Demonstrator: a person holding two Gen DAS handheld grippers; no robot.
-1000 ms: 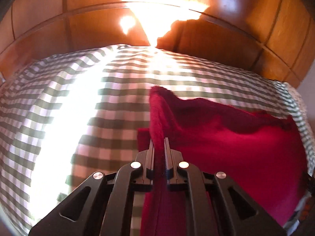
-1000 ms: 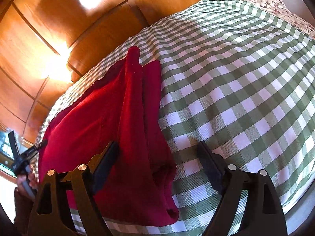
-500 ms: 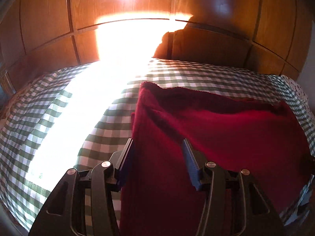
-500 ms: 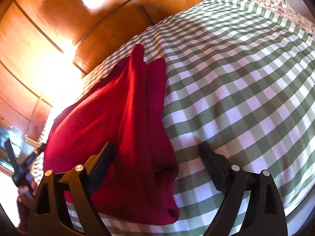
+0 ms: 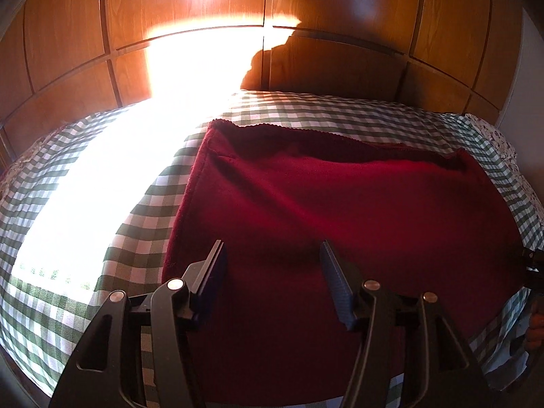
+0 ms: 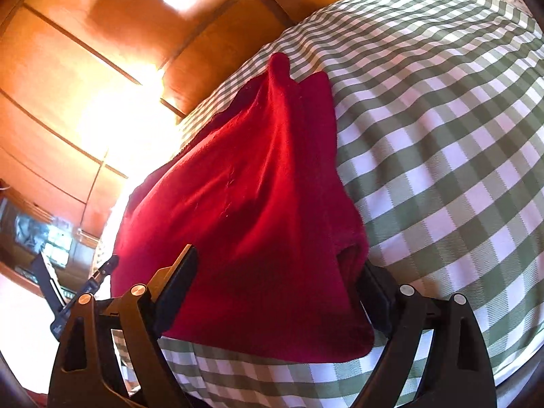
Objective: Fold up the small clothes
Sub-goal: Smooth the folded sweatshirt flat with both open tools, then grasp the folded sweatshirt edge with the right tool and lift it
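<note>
Dark red garment [image 5: 340,210] on green-and-white checked bedspread [image 5: 142,210], orange-brown wood panelling [image 5: 340,6]

A dark red garment [image 5: 340,210] of soft, fleecy knit lies folded on itself on a green-and-white checked cover, filling the centre and right of the left wrist view; its upper layer sags in shallow creases, and a scalloped edge runs along the far side. In the right wrist view it [image 6: 258,197] spreads from the lower centre towards the upper middle, ending in a narrow raised tip, with a rolled opening at its lower right
</note>
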